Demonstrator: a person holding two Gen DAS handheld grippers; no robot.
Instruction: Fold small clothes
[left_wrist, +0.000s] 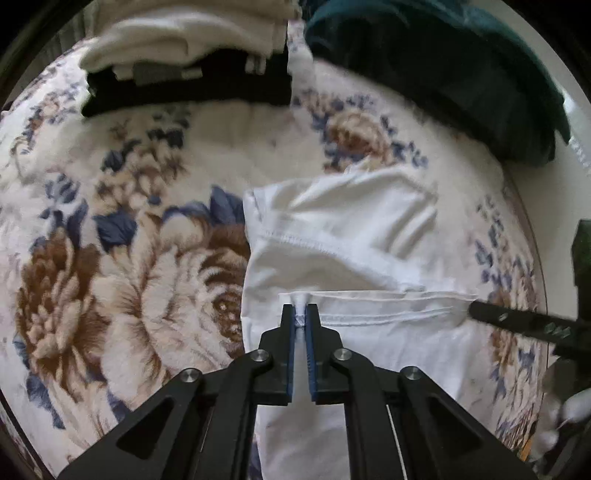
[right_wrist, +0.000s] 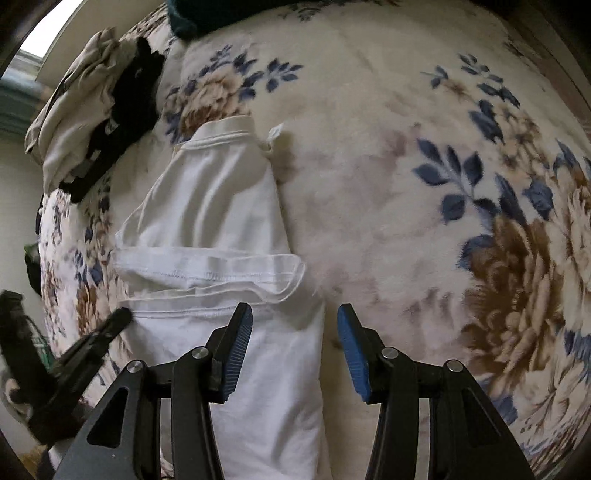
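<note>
The white garment (left_wrist: 332, 236) lies on the flowered blanket (left_wrist: 129, 258), folded into a long narrow strip. In the left wrist view its long axis runs from the bottom of the picture up toward the far piles; in the right wrist view (right_wrist: 207, 206) it runs the same way, away from the camera, with its collar end farthest off. A folded sleeve crosses the strip, its stitched hem lying square to the long axis.

The left tool (left_wrist: 303, 314) is closed tight on a pinch of the garment's hem edge — white cloth bunches between the blue pads. The right tool (right_wrist: 293, 314) stands half open with nothing between its pads; one finger (right_wrist: 236, 343) hangs over the strip's right edge, the other over bare blanket.

Farther off sit a stack of folded white and black clothes (left_wrist: 184, 55) and, beside it, a dark green heap (left_wrist: 443, 66) — both well apart from the garment
</note>
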